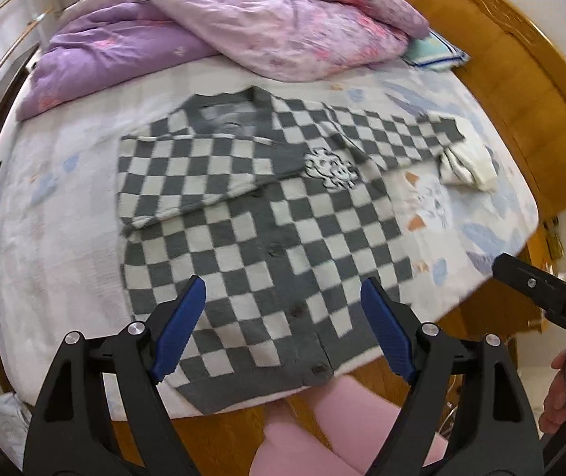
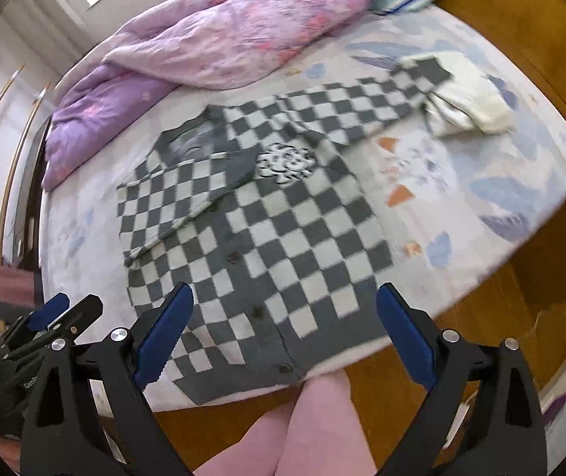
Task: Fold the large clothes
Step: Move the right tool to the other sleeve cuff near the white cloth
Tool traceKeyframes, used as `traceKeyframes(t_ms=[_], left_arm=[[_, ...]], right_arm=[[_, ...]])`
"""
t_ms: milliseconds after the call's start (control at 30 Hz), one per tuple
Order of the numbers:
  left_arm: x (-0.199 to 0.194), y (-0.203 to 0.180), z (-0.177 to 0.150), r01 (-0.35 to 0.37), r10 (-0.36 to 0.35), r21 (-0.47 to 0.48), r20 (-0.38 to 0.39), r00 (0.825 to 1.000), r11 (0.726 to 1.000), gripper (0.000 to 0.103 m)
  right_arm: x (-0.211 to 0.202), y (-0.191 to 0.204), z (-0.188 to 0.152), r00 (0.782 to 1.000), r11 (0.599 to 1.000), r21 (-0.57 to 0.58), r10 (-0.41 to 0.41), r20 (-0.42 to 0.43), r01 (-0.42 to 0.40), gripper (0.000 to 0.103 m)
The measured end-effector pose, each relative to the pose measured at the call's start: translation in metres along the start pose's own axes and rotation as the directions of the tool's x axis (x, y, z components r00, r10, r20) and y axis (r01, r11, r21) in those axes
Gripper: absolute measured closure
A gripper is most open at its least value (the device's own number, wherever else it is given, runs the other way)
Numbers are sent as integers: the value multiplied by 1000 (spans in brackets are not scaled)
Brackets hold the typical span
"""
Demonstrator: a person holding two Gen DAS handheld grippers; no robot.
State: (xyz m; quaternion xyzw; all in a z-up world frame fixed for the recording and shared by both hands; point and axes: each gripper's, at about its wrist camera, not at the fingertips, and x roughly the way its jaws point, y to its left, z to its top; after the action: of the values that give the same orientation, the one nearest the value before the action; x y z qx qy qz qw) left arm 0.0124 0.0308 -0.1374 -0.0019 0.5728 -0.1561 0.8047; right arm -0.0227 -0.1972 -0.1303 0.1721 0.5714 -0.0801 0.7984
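Note:
A grey-and-white checkered cardigan (image 1: 267,214) lies flat on the bed, buttons up, with its hem at the near edge. One sleeve (image 1: 188,174) is folded across the chest. The other sleeve (image 2: 354,111) stretches out to the right and ends in a white cuff (image 2: 469,107). My left gripper (image 1: 283,283) hangs above the hem, open, with nothing between its blue pads (image 1: 180,329). My right gripper (image 2: 285,289) also hovers over the hem, open and holding nothing. In the right wrist view the left gripper (image 2: 71,305) shows at the lower left, clear of the cloth.
Crumpled purple and pink quilts (image 1: 243,31) fill the far side of the bed. The sheet (image 1: 433,206) has a cat print. A wooden headboard (image 1: 513,79) runs along the right. A person's pink-trousered legs (image 2: 314,428) stand at the near edge on the wooden floor (image 1: 219,436).

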Motion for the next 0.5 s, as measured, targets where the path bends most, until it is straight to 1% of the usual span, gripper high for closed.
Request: traceKeyframes(t_ms=[67,133,233,367,500], left_arm=[[1,-14,-3,-23,23,53,0,1000,998,22],[4,-24,-6,-10,9,88,8,1000,996,22],[9,-39,-10,8,-8,131,-5,1000,991,22],[16,-59,-8,50,-48,145,-18,999,988,22],[25,-89,4,44,-41,168,-23,999,985,22]], right_arm=[[-7,-14,-10,1000,999,54,-6,6,6,13],[-13,-27,-17,1000,995,98,-21,17,20,13],[-21,-44,-22,998,989,141,-49,30,44,13],[-29,-74,-20,996,976,209,-79,45,68,13],[-31,-107,-8,994,964,256,-92,51,76,13]])
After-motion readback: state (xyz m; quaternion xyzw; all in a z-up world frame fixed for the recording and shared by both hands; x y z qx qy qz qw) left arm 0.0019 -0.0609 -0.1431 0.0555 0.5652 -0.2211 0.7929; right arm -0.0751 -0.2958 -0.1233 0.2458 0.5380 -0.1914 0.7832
